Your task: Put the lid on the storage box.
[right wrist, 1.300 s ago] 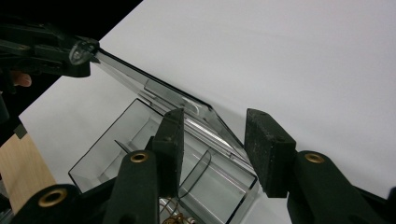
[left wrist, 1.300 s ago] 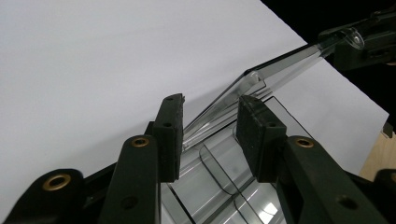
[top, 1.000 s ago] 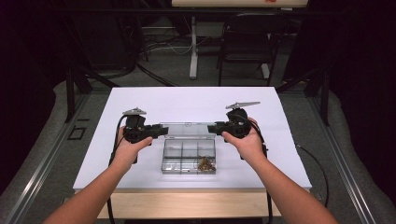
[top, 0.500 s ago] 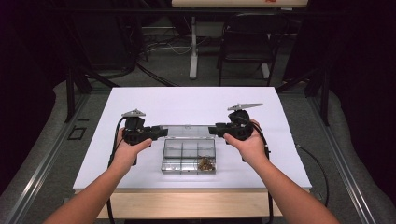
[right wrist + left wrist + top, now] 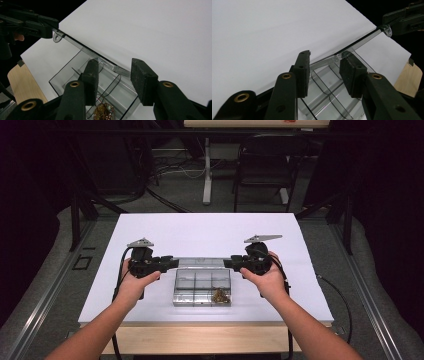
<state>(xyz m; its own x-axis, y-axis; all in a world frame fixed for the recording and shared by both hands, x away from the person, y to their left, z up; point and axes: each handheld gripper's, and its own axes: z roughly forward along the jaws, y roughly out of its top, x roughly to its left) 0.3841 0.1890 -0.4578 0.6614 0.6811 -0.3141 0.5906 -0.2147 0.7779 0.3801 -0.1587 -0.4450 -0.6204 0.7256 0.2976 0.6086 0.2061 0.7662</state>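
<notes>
A clear compartment box (image 5: 186, 290) lies near the front of the white table (image 5: 210, 230). Small brass-coloured pieces (image 5: 219, 295) sit in its front right compartment. Its transparent lid (image 5: 202, 262) stands raised along the back edge. My left gripper (image 5: 172, 264) is at the lid's left end and my right gripper (image 5: 229, 263) at its right end, pointing at each other. In the left gripper view the left gripper (image 5: 325, 56) stands open with the lid's edge (image 5: 359, 41) between its pads. In the right gripper view the right gripper (image 5: 116, 62) is open astride the lid's rim (image 5: 82, 48).
The table's wooden front edge (image 5: 200, 337) lies just below the box. Bare white surface spreads behind and to both sides. Beyond the table stand a dark chair (image 5: 270, 165) and a white stand post (image 5: 207, 175), with cables on the floor.
Both hands have sunk very slightly toward the box; the lid stays raised between the grippers.
</notes>
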